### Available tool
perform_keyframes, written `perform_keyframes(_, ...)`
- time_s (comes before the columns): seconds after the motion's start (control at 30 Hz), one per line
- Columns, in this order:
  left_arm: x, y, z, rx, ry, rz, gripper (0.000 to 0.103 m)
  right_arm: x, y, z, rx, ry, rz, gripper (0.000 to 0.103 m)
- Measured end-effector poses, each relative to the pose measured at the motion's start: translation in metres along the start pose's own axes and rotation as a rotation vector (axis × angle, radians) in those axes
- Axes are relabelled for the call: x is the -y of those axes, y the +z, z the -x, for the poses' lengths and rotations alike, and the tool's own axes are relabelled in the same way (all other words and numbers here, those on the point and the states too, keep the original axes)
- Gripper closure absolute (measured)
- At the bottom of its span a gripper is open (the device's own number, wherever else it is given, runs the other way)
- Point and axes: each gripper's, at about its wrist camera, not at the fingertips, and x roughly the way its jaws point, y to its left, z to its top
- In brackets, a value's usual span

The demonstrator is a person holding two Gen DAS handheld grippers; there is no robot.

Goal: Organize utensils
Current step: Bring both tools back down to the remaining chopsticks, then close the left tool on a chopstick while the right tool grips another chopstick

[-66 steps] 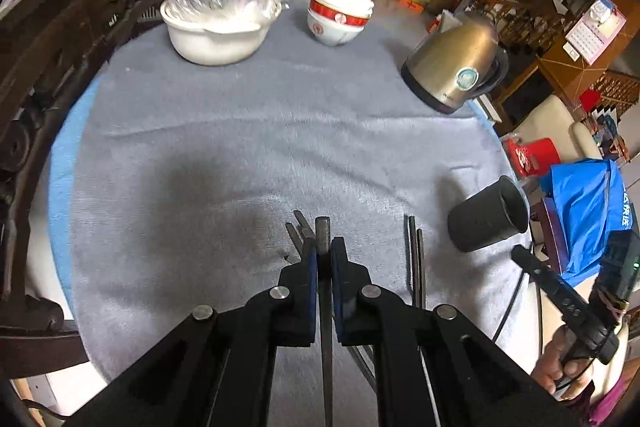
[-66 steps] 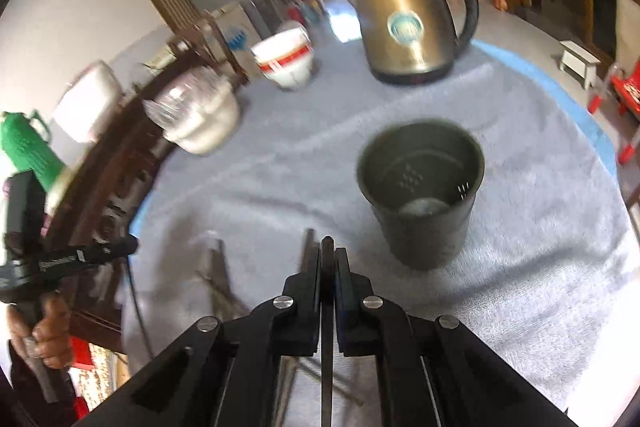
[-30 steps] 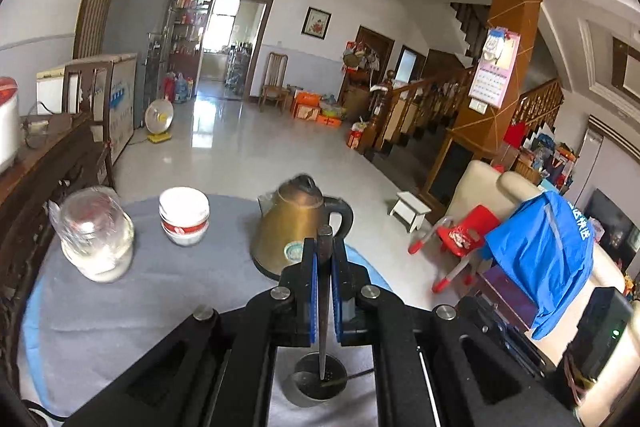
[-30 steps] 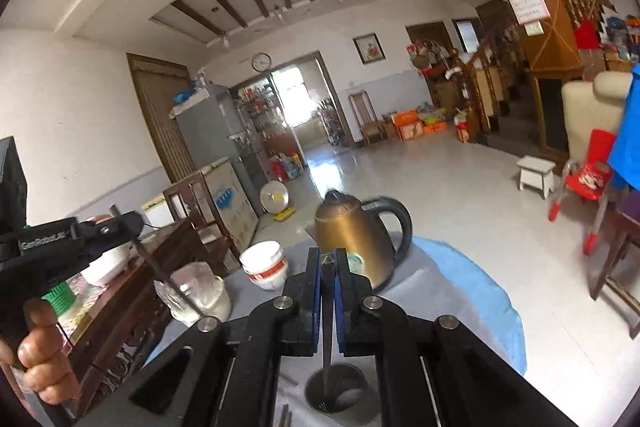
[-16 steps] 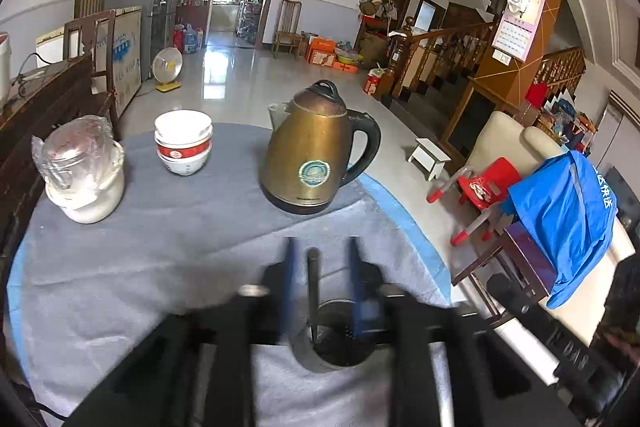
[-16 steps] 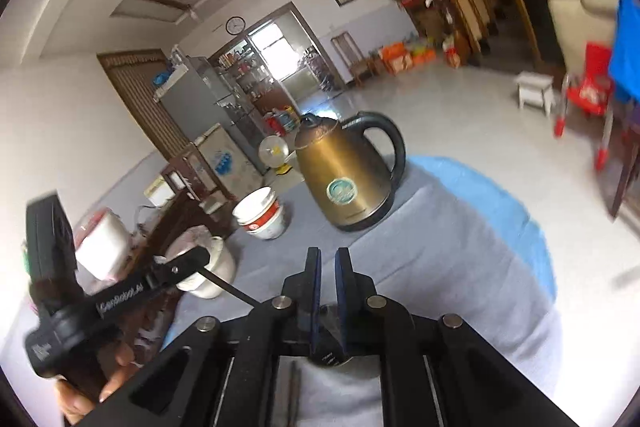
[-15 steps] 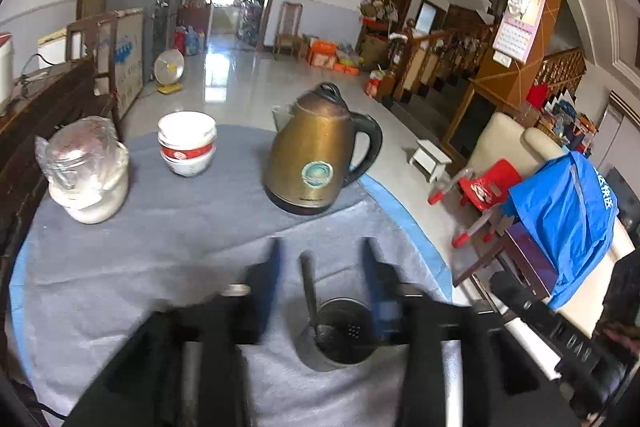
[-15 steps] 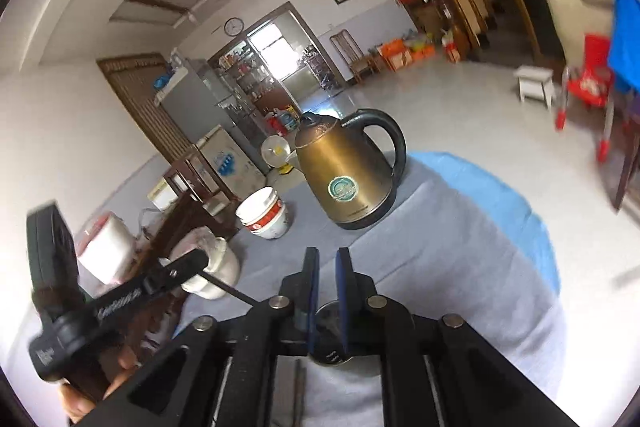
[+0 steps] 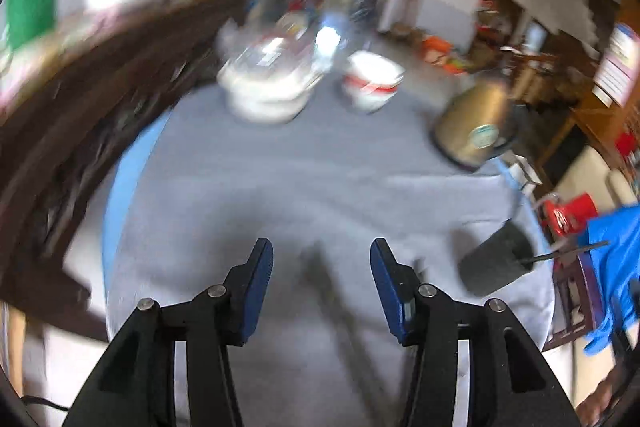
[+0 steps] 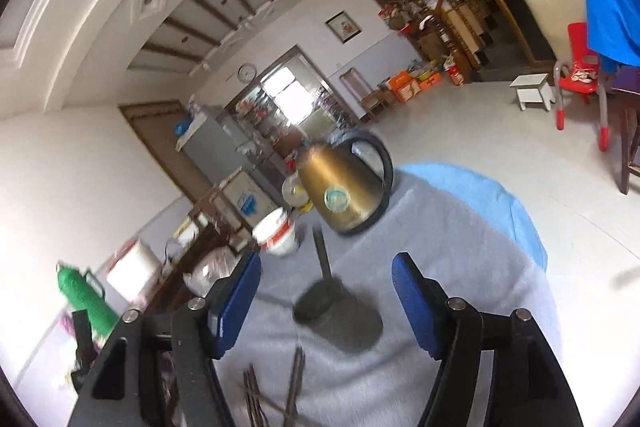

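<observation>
Both empty and spread wide: left tool (image 9: 321,259) over the surface (image 9: 280,187), right tool (image 10: 325,277) above the dark cup (image 10: 338,319). One utensil (image 10: 321,253) standing in the cup; more sticks (image 10: 276,395) loose nearby, probably next.

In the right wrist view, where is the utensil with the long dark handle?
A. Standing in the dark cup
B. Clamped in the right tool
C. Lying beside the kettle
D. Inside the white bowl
A: the handle rises out of the dark cup, while the right tool is open and holds nothing.
</observation>
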Motion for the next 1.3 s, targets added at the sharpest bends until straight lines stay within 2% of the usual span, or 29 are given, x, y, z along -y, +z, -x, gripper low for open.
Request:
perform_keyframes(0.13, -0.032, -0.020, -0.026, -0.133, 0.010, 0.101, 0.051, -0.005, -0.046, -0.019, -0.143, 0.020, 0.019, 0.033)
perform_keyframes(0.2, -0.041, -0.026, -0.041, -0.192, -0.012, 0.157, 0.051, -0.007, -0.065, -0.029, -0.211, 0.024, 0.018, 0.038)
perform_keyframes(0.23, -0.042, -0.028, -0.044, -0.202, -0.018, 0.168, 0.051, -0.008, -0.074, -0.034, -0.242, 0.024, 0.020, 0.039)
perform_keyframes(0.3, -0.044, -0.030, -0.056, -0.227, -0.031, 0.191, 0.052, -0.013, -0.089, -0.046, -0.302, 0.018, 0.036, 0.050)
perform_keyframes(0.43, -0.039, -0.025, -0.078, -0.278, -0.054, 0.251, 0.054, -0.019, -0.108, -0.060, -0.378, 0.002, 0.062, 0.055)
perform_keyframes(0.6, -0.036, -0.023, -0.106, -0.342, -0.070, 0.336, 0.054, -0.016, -0.106, -0.066, -0.384, -0.009, 0.066, 0.055)
perform_keyframes(0.73, -0.034, -0.019, -0.118, -0.347, -0.055, 0.369, 0.055, -0.015, -0.102, -0.070, -0.390, -0.011, 0.056, 0.055)
perform_keyframes(0.8, -0.032, -0.017, -0.122, -0.359, -0.043, 0.374, 0.061, -0.014, -0.102, -0.069, -0.395, -0.011, 0.053, 0.055)
perform_keyframes(0.87, -0.031, -0.016, -0.127, -0.371, -0.045, 0.381, 0.075, -0.014, -0.103, -0.070, -0.399, -0.008, 0.051, 0.055)
perform_keyframes(0.97, -0.029, -0.016, -0.136, -0.389, -0.039, 0.387, 0.086, -0.013, -0.103, -0.069, -0.401, -0.005, 0.049, 0.055)
perform_keyframes(1.17, -0.021, -0.013, -0.142, -0.372, -0.030, 0.338, 0.093, -0.015, -0.103, -0.068, -0.399, -0.010, 0.059, 0.055)
perform_keyframes(1.3, 0.000, -0.002, -0.126, -0.353, -0.048, 0.189, 0.096, -0.020, -0.102, -0.075, -0.416, -0.013, 0.077, 0.055)
